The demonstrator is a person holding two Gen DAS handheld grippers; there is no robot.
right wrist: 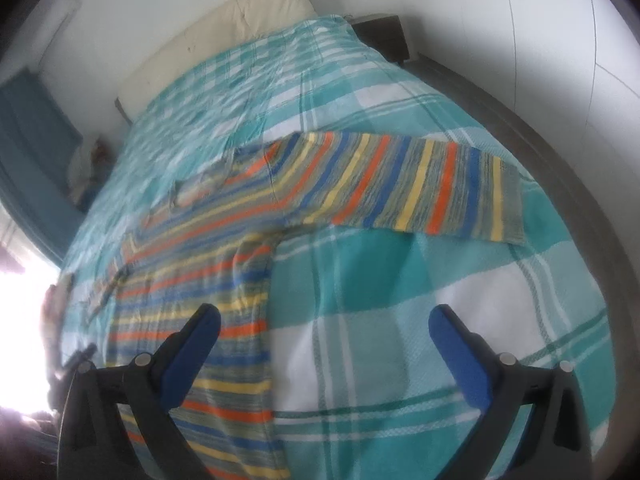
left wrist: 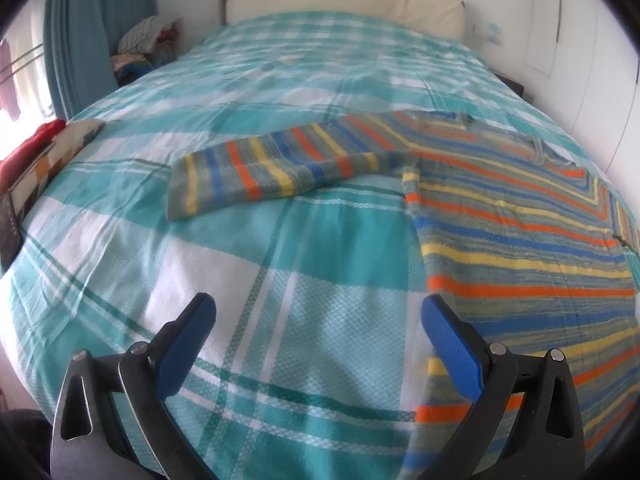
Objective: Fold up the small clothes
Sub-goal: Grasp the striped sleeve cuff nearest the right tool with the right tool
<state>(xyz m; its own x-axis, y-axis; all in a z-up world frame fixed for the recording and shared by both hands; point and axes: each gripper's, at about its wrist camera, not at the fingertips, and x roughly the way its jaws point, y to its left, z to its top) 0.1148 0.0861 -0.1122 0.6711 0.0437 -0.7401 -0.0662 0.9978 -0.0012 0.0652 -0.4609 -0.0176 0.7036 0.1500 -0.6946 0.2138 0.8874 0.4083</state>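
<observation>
So your knitted sweater with orange, yellow and blue stripes (left wrist: 520,216) lies flat on the teal-and-white checked bedspread (left wrist: 248,280), sleeves spread. Your left gripper (left wrist: 318,312) and right gripper (right wrist: 324,322) hover spread wide, empty, beside its hem. Folding looks unstarted; next, probably grab a sleeve (right wrist: 432,196) and fold it across the body.

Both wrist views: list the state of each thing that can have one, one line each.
Striped sweater: spread flat on the bed, unfolded.
Left sleeve: stretched out sideways, flat.
Right sleeve: stretched out sideways, flat.
Left gripper: open, empty.
Right gripper: open, empty.
Plaid bedspread: laid smooth over the bed.
</observation>
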